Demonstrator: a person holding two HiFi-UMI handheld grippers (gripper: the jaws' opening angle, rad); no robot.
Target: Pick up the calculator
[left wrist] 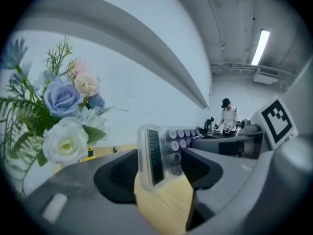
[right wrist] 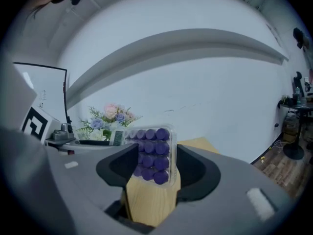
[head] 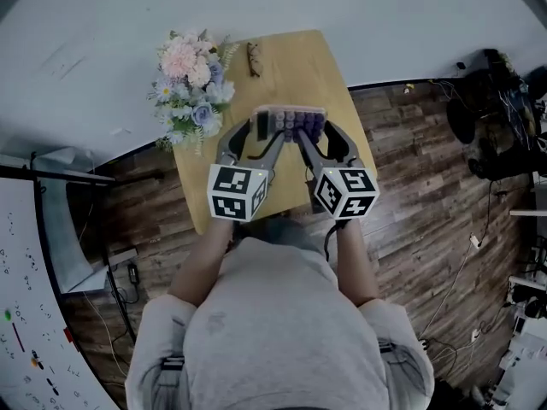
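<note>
Left gripper (left wrist: 160,170) is clamped on the calculator (head: 291,124) at the display end. The right gripper (right wrist: 157,169) is clamped on the key end, w/ the purple keys facing its camera. In each gripper view the case fills the gap and the pads press it on both sides, so we read this as a two-handed grasp.

The calculator hangs over the middle of the table (head: 295,62), tipped up on edge, not lying flat. From the gripper views the wood shows below it, so we judge it's clear of the table, i.e. we're in the lift part of the pick-up and the grasp itself is done. Flowers (head: 190,84) stand at the table's left edge, near the left gripper but apart from it.

Pose: both forearms reach out from the body over the table's near end. The grippers sit side by side w/ their marker cubes up toward the head camera. Their fingers angle inward and meet on the calculator, pointing approx. level and a bit nose-down.

Next move, as we see it: raise both hands together at the same rate, same spacing and same tilt. The case is smooth plastic, and if one hand runs ahead it'll prob. twist or slide between the pads. We'd also stay off the flowers on the way up.
</note>
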